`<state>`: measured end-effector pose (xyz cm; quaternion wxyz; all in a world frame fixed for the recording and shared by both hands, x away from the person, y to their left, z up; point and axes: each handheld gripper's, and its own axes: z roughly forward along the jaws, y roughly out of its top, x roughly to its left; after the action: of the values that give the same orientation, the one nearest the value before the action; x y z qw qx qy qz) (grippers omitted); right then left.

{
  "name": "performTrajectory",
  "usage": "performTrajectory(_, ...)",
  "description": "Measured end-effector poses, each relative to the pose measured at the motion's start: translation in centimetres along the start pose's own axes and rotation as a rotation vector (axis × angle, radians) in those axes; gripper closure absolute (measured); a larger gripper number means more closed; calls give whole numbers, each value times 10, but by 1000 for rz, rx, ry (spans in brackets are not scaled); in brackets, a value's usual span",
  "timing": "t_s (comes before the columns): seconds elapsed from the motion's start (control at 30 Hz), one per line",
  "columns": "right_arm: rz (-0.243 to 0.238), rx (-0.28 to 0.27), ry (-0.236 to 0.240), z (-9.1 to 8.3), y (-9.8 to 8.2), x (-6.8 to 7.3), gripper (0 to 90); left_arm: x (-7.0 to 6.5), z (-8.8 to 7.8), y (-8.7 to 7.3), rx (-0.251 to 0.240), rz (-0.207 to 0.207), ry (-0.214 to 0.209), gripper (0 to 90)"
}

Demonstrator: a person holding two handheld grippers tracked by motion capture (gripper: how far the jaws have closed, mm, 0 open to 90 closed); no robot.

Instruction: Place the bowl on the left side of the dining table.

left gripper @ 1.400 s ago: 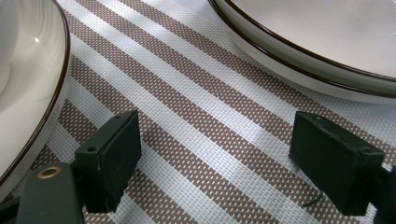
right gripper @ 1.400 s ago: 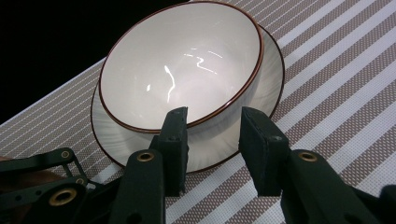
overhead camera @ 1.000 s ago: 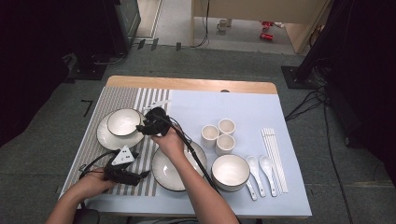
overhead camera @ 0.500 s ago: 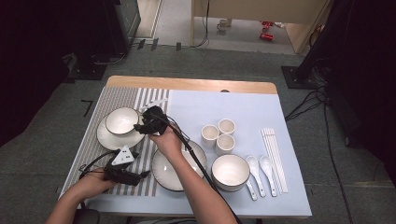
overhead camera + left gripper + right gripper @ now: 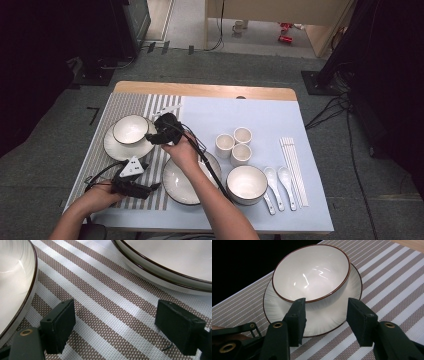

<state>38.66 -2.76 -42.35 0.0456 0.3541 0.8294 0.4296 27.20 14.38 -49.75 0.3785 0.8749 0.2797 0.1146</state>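
Right gripper just beside bowl on plate at striped mat's far left; jaws just been opening, nothing between. Left gripper agape over mat.

Bright overhead light, glare on bowl, dark surroundings

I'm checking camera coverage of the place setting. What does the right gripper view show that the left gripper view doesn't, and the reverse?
Right gripper view: a white bowl sitting on a plate, with the right gripper open before them. Left gripper view: the left gripper open over bare mat, between the rims of two dishes. Both: the brown-striped placemat.
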Motion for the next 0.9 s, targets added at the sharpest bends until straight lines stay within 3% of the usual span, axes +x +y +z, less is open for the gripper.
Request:
performTrajectory(0.17,15,1,5,-12,-1,1,495,0,0,0,-1,-2,-1,166)
performTrajectory(0.47,-2,17,-38,-30,-4,6,442,0,0,0,0,-1,-1,166)
performTrajectory(0.9,-6,18,-37,-51,-11,13,442,0,0,0,0,0,0,166)
